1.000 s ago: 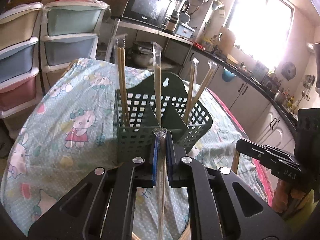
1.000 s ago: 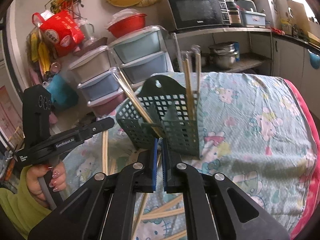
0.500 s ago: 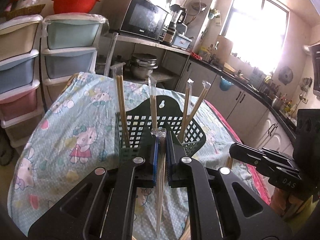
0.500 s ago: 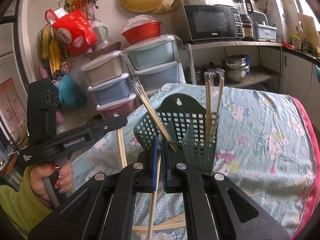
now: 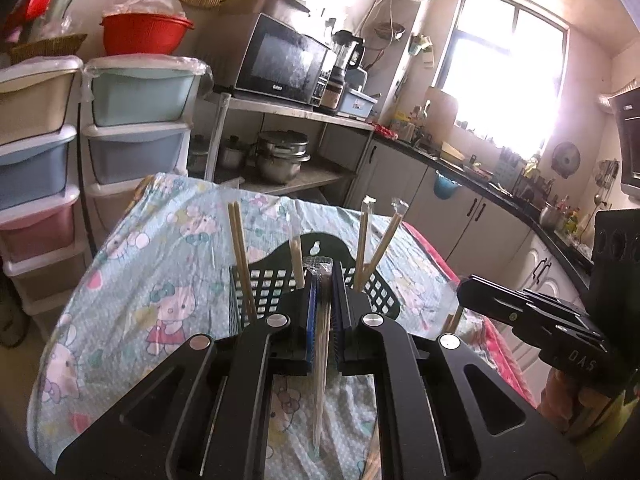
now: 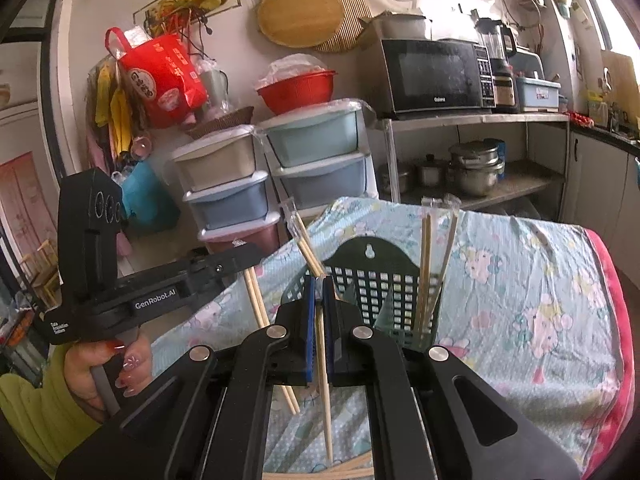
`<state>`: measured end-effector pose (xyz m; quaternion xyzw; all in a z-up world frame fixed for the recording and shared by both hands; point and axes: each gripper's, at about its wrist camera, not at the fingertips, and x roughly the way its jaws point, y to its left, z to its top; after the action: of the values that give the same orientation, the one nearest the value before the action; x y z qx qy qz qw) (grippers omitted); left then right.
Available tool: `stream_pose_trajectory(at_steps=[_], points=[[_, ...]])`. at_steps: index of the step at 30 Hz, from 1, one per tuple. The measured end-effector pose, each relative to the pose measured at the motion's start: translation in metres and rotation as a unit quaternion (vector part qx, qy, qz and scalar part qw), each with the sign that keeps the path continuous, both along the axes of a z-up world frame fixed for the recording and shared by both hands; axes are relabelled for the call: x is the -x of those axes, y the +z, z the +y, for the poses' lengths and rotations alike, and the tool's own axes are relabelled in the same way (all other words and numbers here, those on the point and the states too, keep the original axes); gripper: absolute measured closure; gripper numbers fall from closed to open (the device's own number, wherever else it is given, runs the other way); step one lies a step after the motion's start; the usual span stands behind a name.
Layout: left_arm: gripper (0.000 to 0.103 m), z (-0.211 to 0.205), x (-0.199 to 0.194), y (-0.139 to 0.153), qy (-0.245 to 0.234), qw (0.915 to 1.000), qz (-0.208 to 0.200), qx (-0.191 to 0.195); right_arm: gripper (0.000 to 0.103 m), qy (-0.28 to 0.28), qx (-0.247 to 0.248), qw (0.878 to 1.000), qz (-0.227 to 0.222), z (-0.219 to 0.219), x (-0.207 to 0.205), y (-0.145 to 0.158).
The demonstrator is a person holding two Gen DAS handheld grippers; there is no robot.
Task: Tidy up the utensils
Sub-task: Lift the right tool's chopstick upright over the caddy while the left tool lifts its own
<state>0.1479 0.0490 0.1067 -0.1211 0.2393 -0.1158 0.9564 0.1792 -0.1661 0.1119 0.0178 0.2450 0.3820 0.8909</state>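
A dark green slotted utensil basket (image 5: 268,292) stands on the table with several wrapped chopstick pairs (image 5: 240,256) upright in it. My left gripper (image 5: 323,280) is shut on a wrapped chopstick pair (image 5: 321,368) that hangs down, just in front of the basket and above its rim. My right gripper (image 6: 319,284) is shut on another chopstick pair (image 6: 323,376), also hanging near the basket (image 6: 384,292). Each gripper shows in the other's view: the right gripper (image 5: 464,286) to the right, the left gripper (image 6: 254,254) to the left, a hand (image 6: 108,372) holding it.
A cartoon-print cloth (image 5: 160,280) covers the table; more loose chopsticks (image 6: 352,470) lie on it near me. Stacked plastic drawers (image 5: 136,128) and a shelf with a microwave (image 5: 284,64) and pots (image 5: 282,156) stand beyond the far edge. Counters (image 5: 480,184) run along the right.
Both grippers have risen with their chopstick pairs, whose lower ends now hang clear of the table. The basket sits lower in both views; more of the far wall shows.
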Motion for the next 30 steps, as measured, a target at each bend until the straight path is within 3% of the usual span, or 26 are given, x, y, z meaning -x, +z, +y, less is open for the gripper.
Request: stream_pose_trajectory(at_steps=[30], points=[[0.099, 0.001, -0.009, 0.086, 0.013, 0.9944, -0.099, -0.035, 0.099, -0.001, -0.035, 0.997, -0.076, 0.011, -0.012, 0.067]])
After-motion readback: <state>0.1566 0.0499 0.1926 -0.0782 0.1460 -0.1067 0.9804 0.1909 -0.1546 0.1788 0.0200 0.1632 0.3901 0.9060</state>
